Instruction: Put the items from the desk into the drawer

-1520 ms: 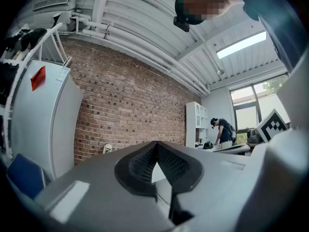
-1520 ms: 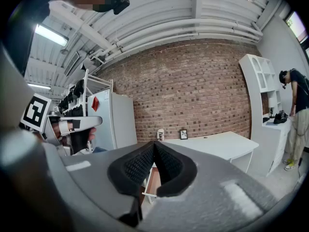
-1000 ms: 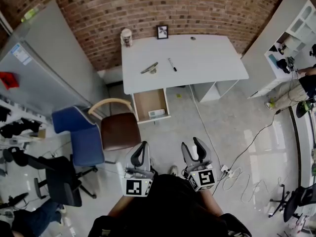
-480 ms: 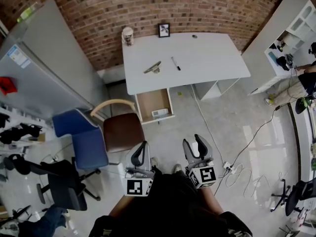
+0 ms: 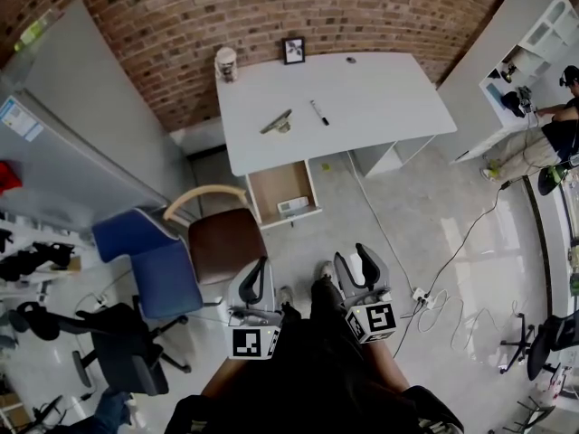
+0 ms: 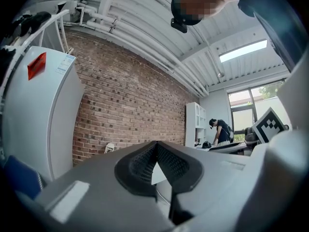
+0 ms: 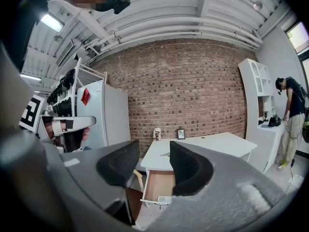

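The white desk [image 5: 380,107] stands against the brick wall, far ahead of both grippers. On it lie a metal clip-like item [image 5: 277,122] and a black pen [image 5: 318,113]. At its back edge are a cup [image 5: 225,62], a small picture frame [image 5: 293,50] and a tiny dark object [image 5: 351,60]. The drawer [image 5: 276,183] under the desk is pulled out, with a white item [image 5: 291,207] at its front. My left gripper [image 5: 256,283] is shut and empty. My right gripper [image 5: 359,268] is open and empty. The right gripper view shows the desk [image 7: 203,144] and drawer [image 7: 157,185] between its fingers.
A brown chair [image 5: 222,240] sits left of the drawer, and a blue chair [image 5: 145,251] beside it. A grey cabinet [image 5: 81,125] fills the left. Cables and a power strip [image 5: 422,297] lie on the floor at right. A person [image 5: 556,143] stands by the white shelves [image 5: 534,43].
The view has shifted slightly relative to the desk, and a foot now shows between the grippers. Both grippers keep their pose and state.
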Tool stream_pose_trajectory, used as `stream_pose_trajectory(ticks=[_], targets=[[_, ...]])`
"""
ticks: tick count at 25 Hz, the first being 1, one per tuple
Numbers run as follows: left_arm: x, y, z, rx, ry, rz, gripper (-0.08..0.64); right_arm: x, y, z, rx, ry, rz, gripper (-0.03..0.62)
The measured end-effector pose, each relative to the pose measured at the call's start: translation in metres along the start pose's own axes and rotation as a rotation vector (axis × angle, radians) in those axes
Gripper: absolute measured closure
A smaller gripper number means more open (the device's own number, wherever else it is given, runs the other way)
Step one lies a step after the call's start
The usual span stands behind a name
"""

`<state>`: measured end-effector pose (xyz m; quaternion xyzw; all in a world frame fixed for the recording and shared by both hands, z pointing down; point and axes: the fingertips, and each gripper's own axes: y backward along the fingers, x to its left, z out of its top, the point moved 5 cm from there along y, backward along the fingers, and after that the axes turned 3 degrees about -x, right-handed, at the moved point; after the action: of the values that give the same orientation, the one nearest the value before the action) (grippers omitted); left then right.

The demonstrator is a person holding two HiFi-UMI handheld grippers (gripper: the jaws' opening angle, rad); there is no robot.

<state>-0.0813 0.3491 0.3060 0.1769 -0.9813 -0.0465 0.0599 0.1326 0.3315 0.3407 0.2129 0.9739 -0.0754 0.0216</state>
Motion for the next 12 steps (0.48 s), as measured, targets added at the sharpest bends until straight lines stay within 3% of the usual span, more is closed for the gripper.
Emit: stream_pose_trajectory(ticks=[9, 12], targets=[[0.003, -0.049, -0.018, 0.035, 0.013, 0.019, 0.541, -0.035, -0.045, -0.007, 0.026, -0.004, 0.027, 0.391], [0.001, -0.077, -0.019, 0.039, -0.025, 0.02, 0.54, -0.056, -0.068, -0.006, 0.024, -0.007, 0.044, 0.391]])
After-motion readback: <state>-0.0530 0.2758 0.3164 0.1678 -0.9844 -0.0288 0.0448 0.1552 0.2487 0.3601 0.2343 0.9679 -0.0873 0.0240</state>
